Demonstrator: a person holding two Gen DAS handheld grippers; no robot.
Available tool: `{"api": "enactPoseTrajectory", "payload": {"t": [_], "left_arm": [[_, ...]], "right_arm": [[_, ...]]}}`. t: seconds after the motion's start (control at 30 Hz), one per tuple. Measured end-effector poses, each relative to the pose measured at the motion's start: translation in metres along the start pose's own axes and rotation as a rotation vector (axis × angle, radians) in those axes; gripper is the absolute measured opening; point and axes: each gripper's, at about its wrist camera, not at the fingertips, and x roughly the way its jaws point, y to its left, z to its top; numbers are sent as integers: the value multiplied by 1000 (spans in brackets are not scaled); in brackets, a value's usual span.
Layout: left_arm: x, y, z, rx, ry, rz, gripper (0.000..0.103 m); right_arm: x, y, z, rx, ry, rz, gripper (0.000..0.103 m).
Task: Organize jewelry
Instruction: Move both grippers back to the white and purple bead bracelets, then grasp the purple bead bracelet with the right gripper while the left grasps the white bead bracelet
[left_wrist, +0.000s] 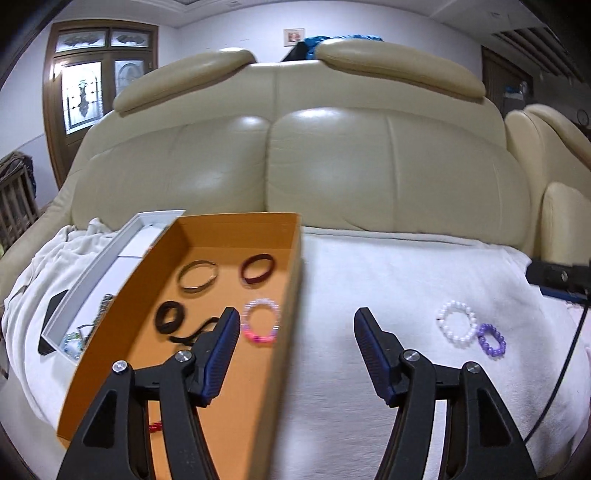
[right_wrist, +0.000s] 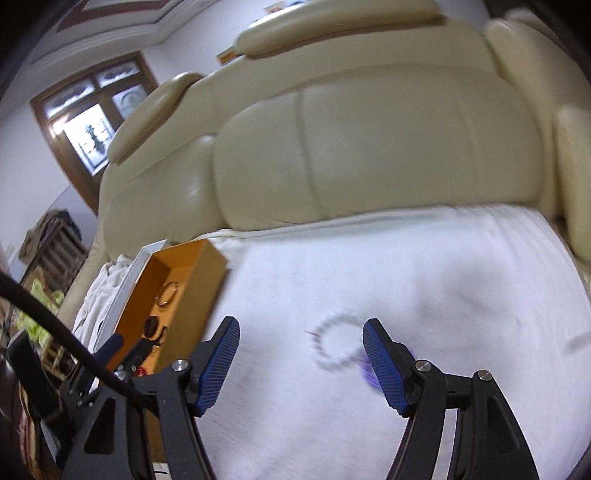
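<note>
Just ahead of the right gripper, between its spread, empty jaws, lies the white pearl-bead bracelet on the white blanket, touching a small purple bead bracelet behind the right-hand finger. Far off to its left sits the orange cardboard box, where the left gripper hangs, also open and empty, so the right hand is nearer.

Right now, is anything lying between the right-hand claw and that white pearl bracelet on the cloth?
Nothing visible does. The right gripper is open and empty, and only bare white cloth separates it from the white pearl bracelet. A small purple bead bracelet touches the pearl one's far side, not in the way.
</note>
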Motion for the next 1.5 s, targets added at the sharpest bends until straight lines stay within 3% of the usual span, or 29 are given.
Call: {"api": "enactPoseTrajectory", "payload": {"t": [0.23, 0.6, 0.9, 1.13, 1.5], "left_arm": [[11, -33, 0, 39, 25, -11, 65], [29, -63, -1, 69, 61, -22, 65], [39, -75, -7, 92, 109, -36, 65], [63, -68, -16, 83, 251, -59, 65], [68, -49, -16, 71, 275, -41, 65]], "right_arm": [[-1, -52, -16, 86, -5, -27, 73], [10, -89, -24, 125, 68, -23, 73], [27, -93, -28, 151, 155, 13, 73], [44, -98, -33, 167, 188, -3, 73], [79, -70, -38, 39, 218, -68, 69]]}}
